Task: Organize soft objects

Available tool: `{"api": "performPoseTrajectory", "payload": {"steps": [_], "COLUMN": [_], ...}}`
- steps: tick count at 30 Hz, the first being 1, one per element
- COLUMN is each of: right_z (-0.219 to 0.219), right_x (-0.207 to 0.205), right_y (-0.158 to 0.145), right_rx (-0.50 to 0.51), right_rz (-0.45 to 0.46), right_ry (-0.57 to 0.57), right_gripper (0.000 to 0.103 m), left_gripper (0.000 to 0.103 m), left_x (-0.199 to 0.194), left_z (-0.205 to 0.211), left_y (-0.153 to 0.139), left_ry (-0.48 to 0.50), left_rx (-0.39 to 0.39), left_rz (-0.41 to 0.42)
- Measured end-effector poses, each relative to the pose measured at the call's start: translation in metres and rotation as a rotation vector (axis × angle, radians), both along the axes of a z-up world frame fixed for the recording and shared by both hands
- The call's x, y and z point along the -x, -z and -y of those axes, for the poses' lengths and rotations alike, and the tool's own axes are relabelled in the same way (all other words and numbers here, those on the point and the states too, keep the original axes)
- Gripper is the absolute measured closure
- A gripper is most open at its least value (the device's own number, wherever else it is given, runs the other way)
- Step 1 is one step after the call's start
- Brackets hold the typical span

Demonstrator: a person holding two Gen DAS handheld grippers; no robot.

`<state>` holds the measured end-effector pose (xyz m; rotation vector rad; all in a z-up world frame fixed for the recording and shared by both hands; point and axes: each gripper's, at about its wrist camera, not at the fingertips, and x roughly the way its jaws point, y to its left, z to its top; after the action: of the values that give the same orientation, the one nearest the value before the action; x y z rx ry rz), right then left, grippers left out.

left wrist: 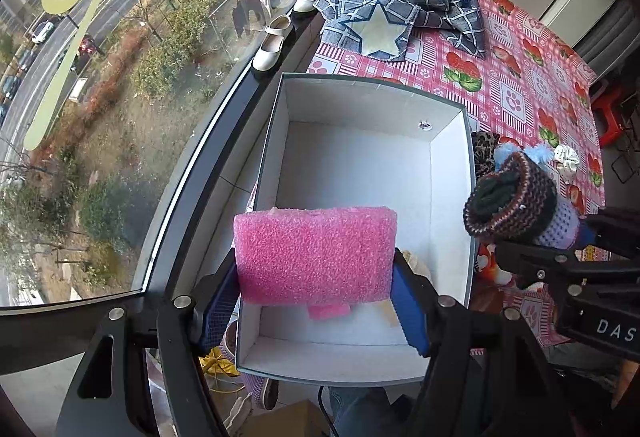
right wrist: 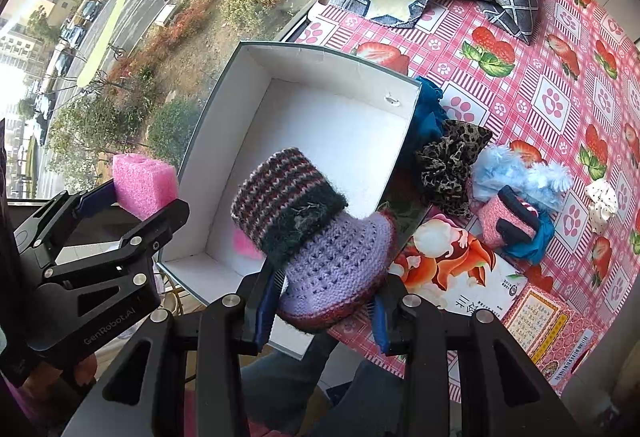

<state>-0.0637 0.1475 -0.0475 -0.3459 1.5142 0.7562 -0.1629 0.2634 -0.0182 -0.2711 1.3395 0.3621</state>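
My left gripper [left wrist: 316,293] is shut on a pink foam block [left wrist: 314,255], held above the near end of an open white box [left wrist: 448,173]. The same pink foam block [right wrist: 144,185] shows at the left of the right wrist view, in the left gripper [right wrist: 132,205]. My right gripper [right wrist: 324,305] is shut on a knitted piece [right wrist: 316,237], lilac with a striped dark cuff, over the near right corner of the box [right wrist: 224,125]. That knitted piece [left wrist: 516,205] hangs just right of the box wall. A small pink piece [left wrist: 328,311] lies on the box floor.
Beside the box on the strawberry tablecloth [right wrist: 560,85] lie a leopard-print scrunchie [right wrist: 452,161], a fluffy blue piece [right wrist: 516,173], a teal cloth [right wrist: 428,113] and a pink sponge [right wrist: 508,221]. A checked garment with a star [left wrist: 396,13] lies far back. The window [left wrist: 120,97] runs along the left.
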Motion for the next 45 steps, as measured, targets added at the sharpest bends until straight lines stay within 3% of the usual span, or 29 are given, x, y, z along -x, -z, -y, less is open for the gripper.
{"api": "performPoseTrajectory", "payload": {"steps": [4, 24, 31, 33, 34, 35, 37, 39, 40, 41, 45], "right_z": [-0.012, -0.039, -0.039, -0.038, -0.037, -0.035, -0.031, -0.028, -0.026, -0.024, -0.015], "right_x": [-0.004, -0.054, -0.050, -0.050, -0.051, -0.051, -0.053, -0.055, -0.055, -0.056, -0.058], "right_y": [0.008, 0.041, 0.037, 0.036, 0.034, 0.031, 0.028, 0.025, 0.024, 0.022, 0.011], "right_rx": [0.008, 0.017, 0.021, 0.026, 0.025, 0.036, 0.031, 0.028, 0.025, 0.022, -0.011], "right_rz": [-0.003, -0.027, -0.016, -0.012, -0.004, 0.020, 0.027, 0.008, 0.003, 0.004, 0.008], "right_ry": [-0.014, 0.080, 0.047, 0.046, 0.049, 0.057, 0.063, 0.076, 0.083, 0.091, 0.117], "right_gripper": [0.063, 0.063, 0.059, 0.046, 0.018, 0.009, 0.009, 0.009, 0.008, 0.000, 0.001], "left_gripper": [0.030, 0.029, 0.020, 0.020, 0.019, 0.018, 0.014, 0.001, 0.001, 0.000, 0.000], "left_x": [-0.008, -0.056, -0.056, -0.055, -0.054, -0.054, -0.055, -0.055, -0.054, -0.054, -0.055], "left_z": [-0.002, -0.008, -0.003, -0.002, -0.003, -0.005, -0.006, -0.008, -0.009, -0.011, -0.016], "left_y": [0.013, 0.051, 0.051, 0.050, 0.049, 0.051, 0.052, 0.052, 0.052, 0.051, 0.049], "left_ry": [-0.008, 0.008, 0.029, 0.023, 0.013, 0.002, -0.014, -0.032, -0.039, -0.048, -0.061], "left_rx": [0.031, 0.003, 0.037, 0.058, 0.073, 0.088, 0.099, 0.103, 0.116, 0.125, 0.173], "left_rz": [-0.026, -0.085, -0.085, -0.071, -0.055, -0.039, -0.018, 0.009, 0.035, 0.051, 0.109]}}
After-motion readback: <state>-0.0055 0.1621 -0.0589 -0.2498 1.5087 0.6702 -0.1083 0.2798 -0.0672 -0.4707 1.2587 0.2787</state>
